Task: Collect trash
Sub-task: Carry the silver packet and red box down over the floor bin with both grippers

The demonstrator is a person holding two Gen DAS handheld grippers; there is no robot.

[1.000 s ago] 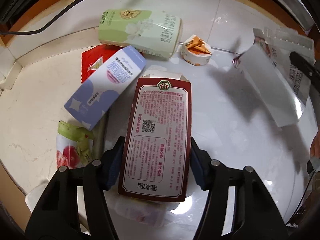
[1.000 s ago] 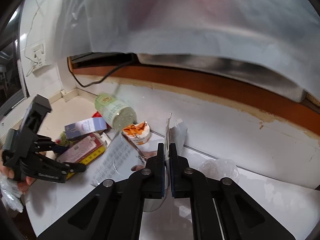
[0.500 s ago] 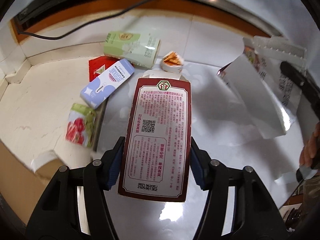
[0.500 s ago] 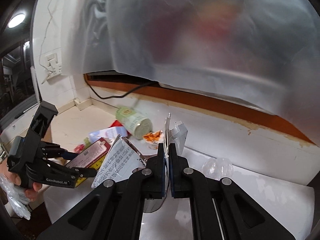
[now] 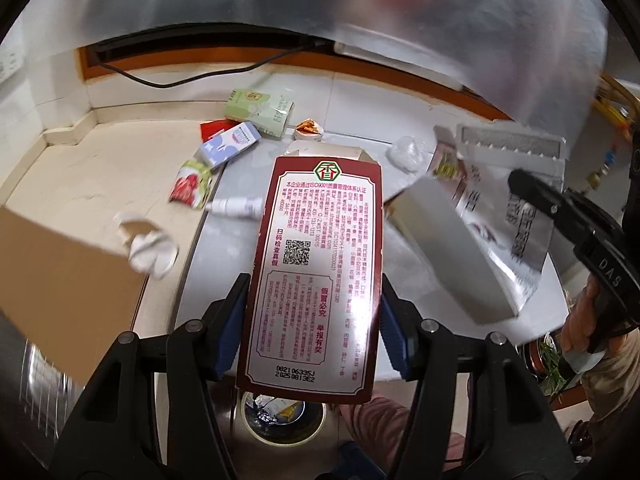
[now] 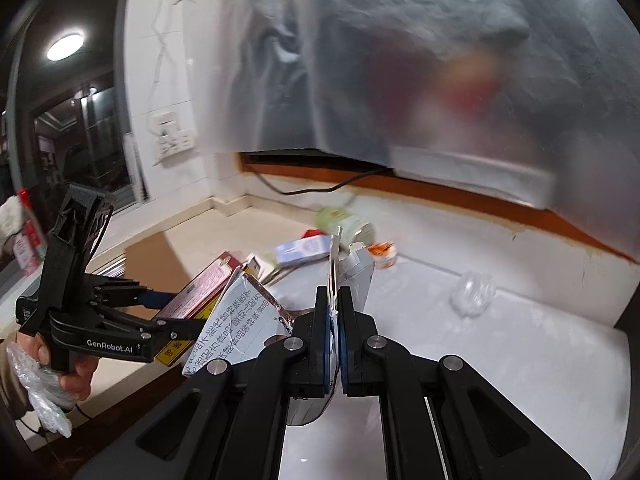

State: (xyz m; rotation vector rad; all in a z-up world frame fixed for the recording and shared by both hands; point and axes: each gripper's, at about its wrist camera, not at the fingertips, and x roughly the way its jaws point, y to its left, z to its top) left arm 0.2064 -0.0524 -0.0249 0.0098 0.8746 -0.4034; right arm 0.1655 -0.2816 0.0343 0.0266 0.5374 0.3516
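While clamped crosswise, red carton (image 5: 316, 280) between left gripper (image 5: 314, 332) pads.

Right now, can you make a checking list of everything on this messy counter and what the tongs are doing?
Surface: white counter, littered.
Job's things: dark red box in the left tongs; silver foil packet in the right tongs.
Clutter: green carton, blue-white box, small orange-topped cup, strawberry wrapper, crumpled clear plastic, cardboard sheet.
Grippers: both tongs clamped on trash, lifted clear.
Cables: black cable along the back.
Surroundings: wall socket, bin below.
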